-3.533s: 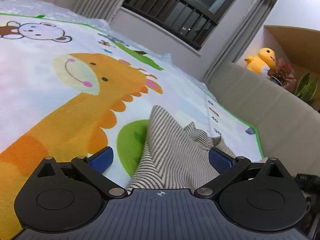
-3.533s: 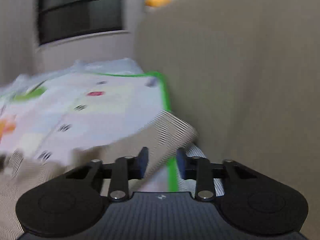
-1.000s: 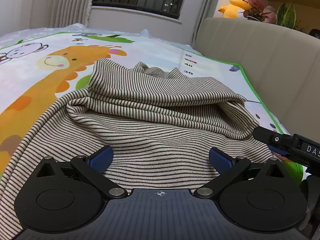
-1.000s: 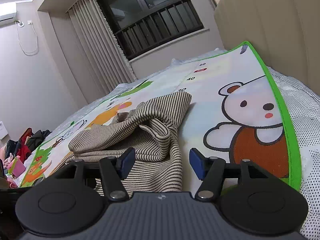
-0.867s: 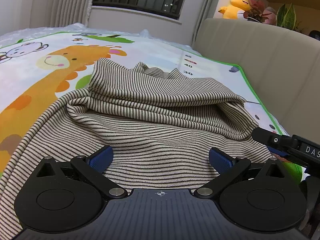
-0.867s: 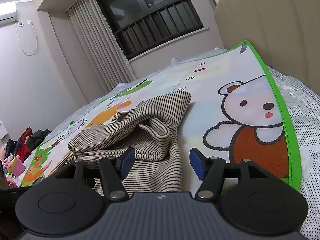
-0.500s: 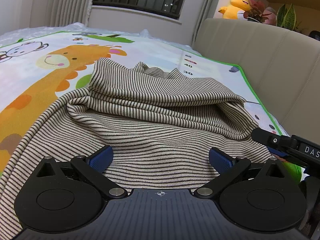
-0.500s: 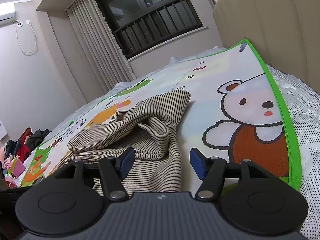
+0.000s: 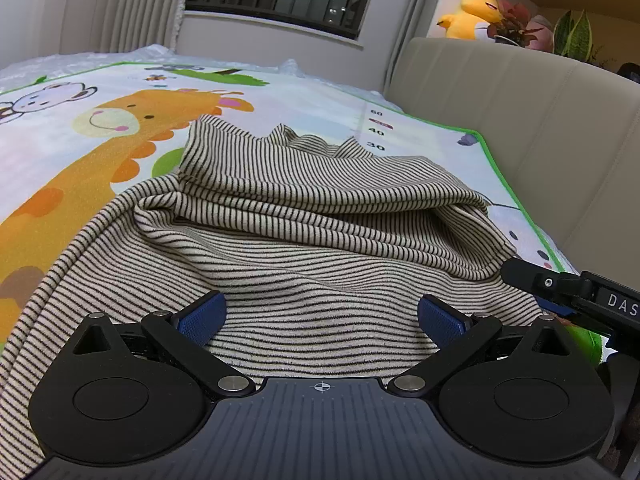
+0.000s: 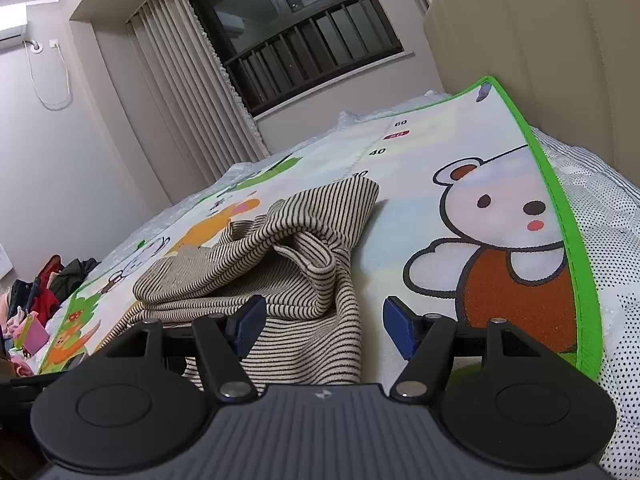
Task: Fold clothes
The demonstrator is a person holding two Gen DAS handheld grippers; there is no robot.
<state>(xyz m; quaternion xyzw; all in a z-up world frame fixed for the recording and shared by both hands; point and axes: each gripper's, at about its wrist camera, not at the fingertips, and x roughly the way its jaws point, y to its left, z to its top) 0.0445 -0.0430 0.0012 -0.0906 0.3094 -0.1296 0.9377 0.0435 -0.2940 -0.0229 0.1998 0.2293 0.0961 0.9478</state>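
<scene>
In the left wrist view a cartoon play mat with an orange giraffe fills the left of the frame, and the striped garment lies bunched across the centre, its near edge running down between the blue pads of the left gripper, whose jaws stand wide apart with nothing pinched. At the right edge a black part of the right gripper pokes in just beside the cloth, below a beige headboard; a yellow plush duck and potted plants sit on top of it at upper right. The right wrist view alone shows, at its far left, a heap of clothes beyond the mat and an air conditioner in the upper left corner. There the garment sits left of centre in folds, its near edge partly hidden by the left finger of the open right gripper, with a cartoon bear printed on the mat at right.
</scene>
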